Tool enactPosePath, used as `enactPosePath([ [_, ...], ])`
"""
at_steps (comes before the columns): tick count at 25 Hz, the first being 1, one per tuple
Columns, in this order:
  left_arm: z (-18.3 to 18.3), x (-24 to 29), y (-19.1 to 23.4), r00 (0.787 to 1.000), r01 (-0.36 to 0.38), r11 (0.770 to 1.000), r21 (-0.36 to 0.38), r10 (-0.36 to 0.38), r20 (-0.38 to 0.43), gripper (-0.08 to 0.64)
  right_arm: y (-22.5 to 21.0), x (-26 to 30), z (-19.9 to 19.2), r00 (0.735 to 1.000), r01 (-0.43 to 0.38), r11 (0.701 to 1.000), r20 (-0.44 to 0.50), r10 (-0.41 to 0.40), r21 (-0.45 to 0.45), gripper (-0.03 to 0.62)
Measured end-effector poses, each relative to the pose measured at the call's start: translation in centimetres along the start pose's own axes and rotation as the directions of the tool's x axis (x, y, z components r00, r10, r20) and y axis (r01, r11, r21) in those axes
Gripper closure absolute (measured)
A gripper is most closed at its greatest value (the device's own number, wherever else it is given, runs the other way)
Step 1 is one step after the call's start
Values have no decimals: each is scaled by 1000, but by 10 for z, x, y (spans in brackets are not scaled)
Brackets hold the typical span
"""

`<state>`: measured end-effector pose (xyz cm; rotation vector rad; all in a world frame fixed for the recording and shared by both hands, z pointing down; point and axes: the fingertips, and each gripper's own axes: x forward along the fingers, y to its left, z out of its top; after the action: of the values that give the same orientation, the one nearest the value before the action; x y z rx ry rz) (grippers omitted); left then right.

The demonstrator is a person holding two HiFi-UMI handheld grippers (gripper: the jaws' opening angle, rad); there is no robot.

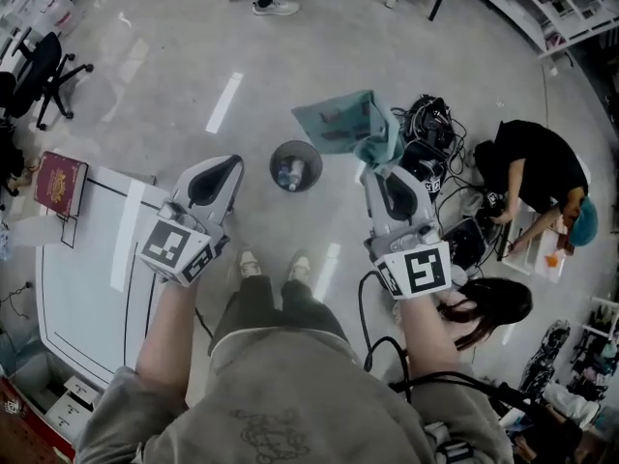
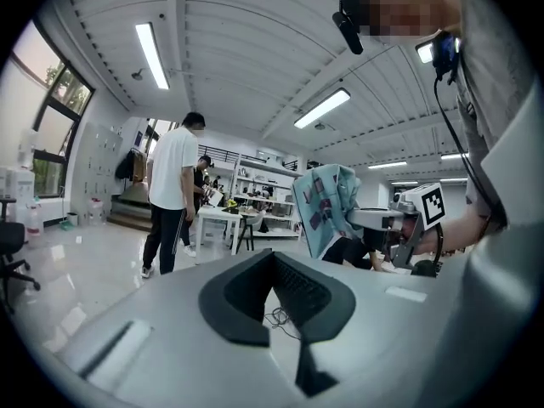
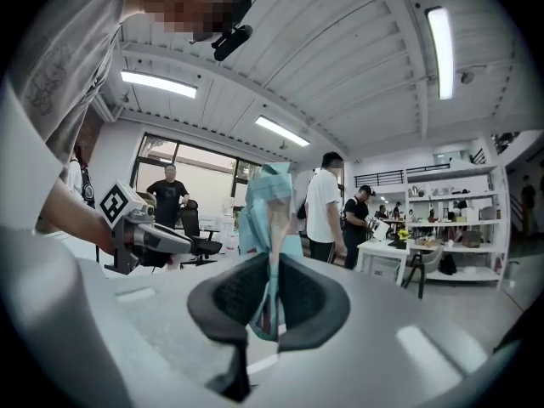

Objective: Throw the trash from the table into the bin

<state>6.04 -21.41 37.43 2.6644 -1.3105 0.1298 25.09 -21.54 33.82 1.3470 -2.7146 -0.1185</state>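
My right tongs [image 3: 274, 262] are clamped on the trash, a teal printed packet [image 3: 270, 201]. Its lower edge is pinched flat between the pads and the rest stands up past the tips. In the head view the packet fans out beyond the right tongs and leans toward the left pair.

My left tongs [image 1: 235, 162] carry nothing. Their own camera gives only a dim view, but the tips look to be touching, with floor and some cables visible through the hollow behind them.

The bin [image 1: 295, 165], small, round and dark, stands on the floor in the space between the two pairs, just beyond the left tips and to the left of the right ones. The packet hangs near its rim on the right-tongs side, not squarely over the opening. Something pale lies inside the bin.

The bench [image 1: 87, 288] is to the outside of the left tongs, with a red booklet [image 1: 60, 182] at its far corner.
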Motion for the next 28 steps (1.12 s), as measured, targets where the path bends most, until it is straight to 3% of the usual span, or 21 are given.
enactPosePath([
  [7, -82, 50, 38, 999, -2, 998, -66, -1, -41, 560, -16, 55, -81, 995, -31, 999, -91, 32, 14, 565],
  [13, -174, 88, 74, 994, -24, 991, -130, 10, -106, 560, -24, 96, -179, 980, -59, 997, -187, 68, 52, 565],
  [28, -467, 136, 109, 955, -30, 964, -266, -50, -291, 560, 28, 149, -478, 892, -115, 984, -421, 164, 139, 565],
])
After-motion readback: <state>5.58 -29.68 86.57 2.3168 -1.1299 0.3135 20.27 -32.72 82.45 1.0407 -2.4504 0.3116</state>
